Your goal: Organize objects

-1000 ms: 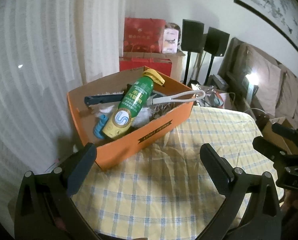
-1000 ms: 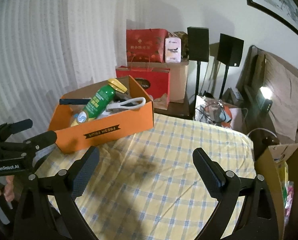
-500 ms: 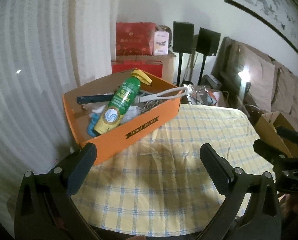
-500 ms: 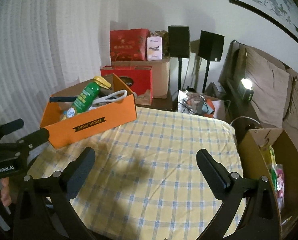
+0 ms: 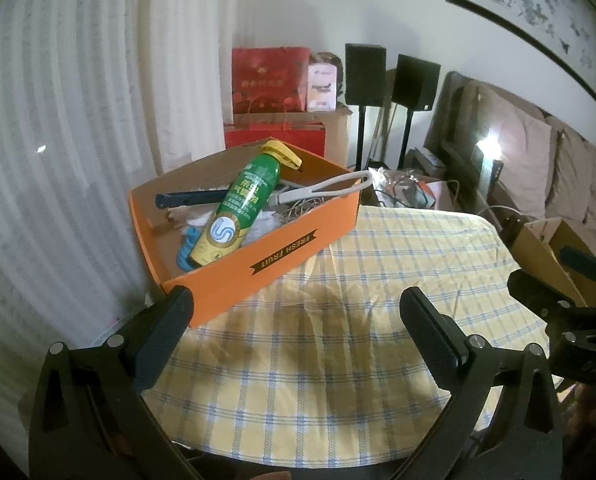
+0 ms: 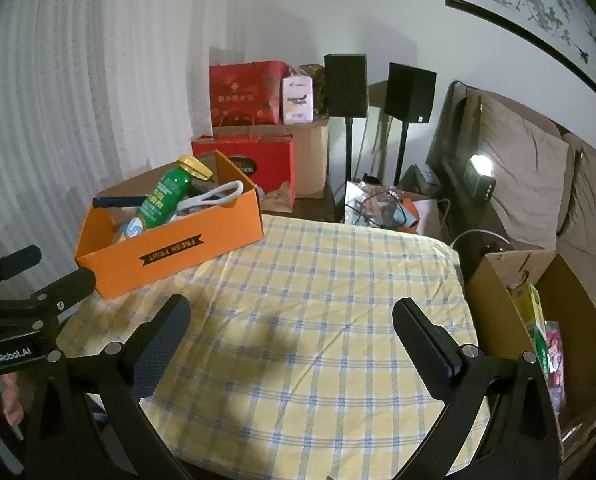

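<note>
An orange "FRESH FRUIT" box (image 5: 293,254) (image 6: 177,254) stands at the far left of the yellow checked tablecloth (image 5: 358,300) (image 6: 318,300). In it lie a green spray can with a yellow cap (image 5: 241,208) (image 6: 163,200), a white looped tool (image 5: 326,188), a dark handle (image 5: 185,199) and a blue piece (image 5: 187,246). My left gripper (image 5: 295,316) is open and empty, near the table's front edge, short of the box. My right gripper (image 6: 291,320) is open and empty over the cloth's front part. Each gripper shows at the other view's edge.
An open cardboard box (image 6: 538,320) with packets stands off the table's right side. Behind the table are red gift bags (image 6: 249,92), two black speakers on stands (image 6: 346,86), a tangle of cables and a sofa (image 6: 538,184). A white curtain hangs at left.
Both grippers have drawn back and up from the box, so it looks smaller and more of the cloth shows. Both stay open and empty.
</note>
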### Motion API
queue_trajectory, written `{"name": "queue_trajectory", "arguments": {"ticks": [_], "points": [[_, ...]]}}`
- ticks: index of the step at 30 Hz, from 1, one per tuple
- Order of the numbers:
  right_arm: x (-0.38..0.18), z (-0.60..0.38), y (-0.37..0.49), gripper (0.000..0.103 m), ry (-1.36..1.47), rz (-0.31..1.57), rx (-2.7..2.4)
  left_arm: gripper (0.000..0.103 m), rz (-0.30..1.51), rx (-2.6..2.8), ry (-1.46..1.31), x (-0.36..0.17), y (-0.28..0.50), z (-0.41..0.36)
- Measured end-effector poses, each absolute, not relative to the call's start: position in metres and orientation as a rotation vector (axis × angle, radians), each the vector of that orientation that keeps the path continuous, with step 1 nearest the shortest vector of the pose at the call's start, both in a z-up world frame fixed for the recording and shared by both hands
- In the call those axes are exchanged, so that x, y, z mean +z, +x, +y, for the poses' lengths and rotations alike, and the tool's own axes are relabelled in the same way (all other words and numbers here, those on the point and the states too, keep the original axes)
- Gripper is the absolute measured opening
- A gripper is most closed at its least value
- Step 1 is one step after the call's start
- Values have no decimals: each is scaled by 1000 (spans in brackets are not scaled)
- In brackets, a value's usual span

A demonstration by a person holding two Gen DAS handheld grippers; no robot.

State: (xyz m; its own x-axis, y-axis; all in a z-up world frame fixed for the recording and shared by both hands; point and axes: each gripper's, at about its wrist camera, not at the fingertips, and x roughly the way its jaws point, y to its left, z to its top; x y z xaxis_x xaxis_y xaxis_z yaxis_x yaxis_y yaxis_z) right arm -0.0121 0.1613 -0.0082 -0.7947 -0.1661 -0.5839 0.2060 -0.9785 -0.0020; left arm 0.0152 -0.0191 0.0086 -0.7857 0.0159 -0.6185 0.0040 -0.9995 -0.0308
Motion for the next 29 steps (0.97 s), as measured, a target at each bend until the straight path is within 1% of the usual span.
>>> {"name": "queue_trajectory", "arguments": {"ticks": [29], "points": [[-8,161,-13,102,903,97,-2806,103,-57,2974,-1034,11,16,-21]]}}
